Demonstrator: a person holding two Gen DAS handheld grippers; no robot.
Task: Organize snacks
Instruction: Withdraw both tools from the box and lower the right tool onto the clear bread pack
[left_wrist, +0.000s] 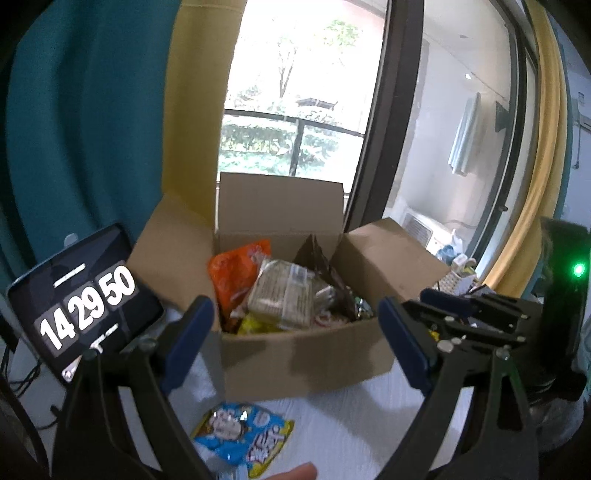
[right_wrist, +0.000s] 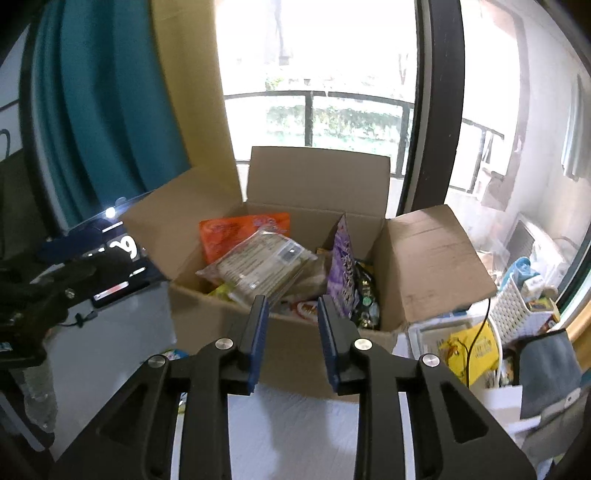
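Up close, the box (right_wrist: 295, 347) sat full of snacks on the white surface (left_wrist: 351, 424). Both grippers, left (left_wrist: 295, 343) and right (right_wrist: 291, 332), had fingers apart, holding nothing. A blue bag (left_wrist: 243, 435) lay just before the box.

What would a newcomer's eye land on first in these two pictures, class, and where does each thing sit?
First, the open brown cardboard box at centre, flaps spread, crammed with snack packets: an orange bag at the back left, a purple pouch upright on the right. Next, the blue and yellow snack packet lying alone on the white table before the box.
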